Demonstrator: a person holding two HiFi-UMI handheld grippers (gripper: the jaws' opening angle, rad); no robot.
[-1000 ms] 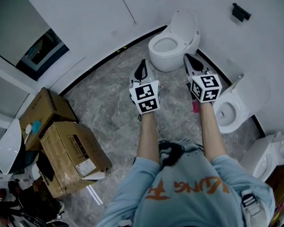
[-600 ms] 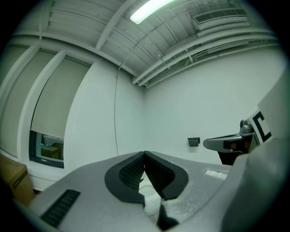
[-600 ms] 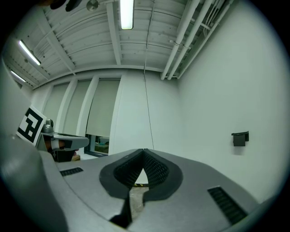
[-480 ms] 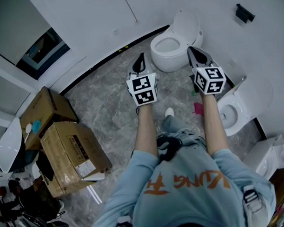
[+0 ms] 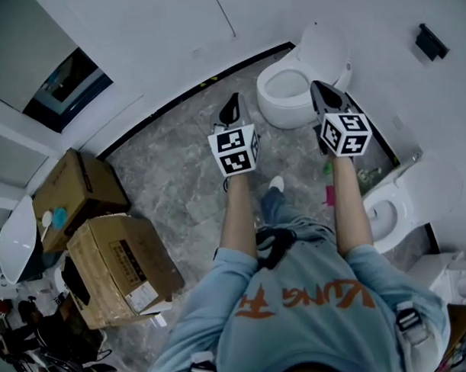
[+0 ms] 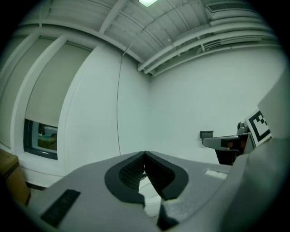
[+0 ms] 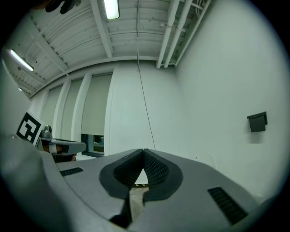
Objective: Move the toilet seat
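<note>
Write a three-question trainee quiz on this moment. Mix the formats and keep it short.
1. True or false: the left tool has something clamped between its jaws.
2. The lid of the toilet just ahead of the tools is: A) raised toward the wall, B) shut over the bowl, C) lying on the floor.
3. How many cardboard boxes stand on the floor at the left of the head view?

Key
1. False. Its jaws are together with nothing between them, and so are the right tool's.
2. A
3. Two
</note>
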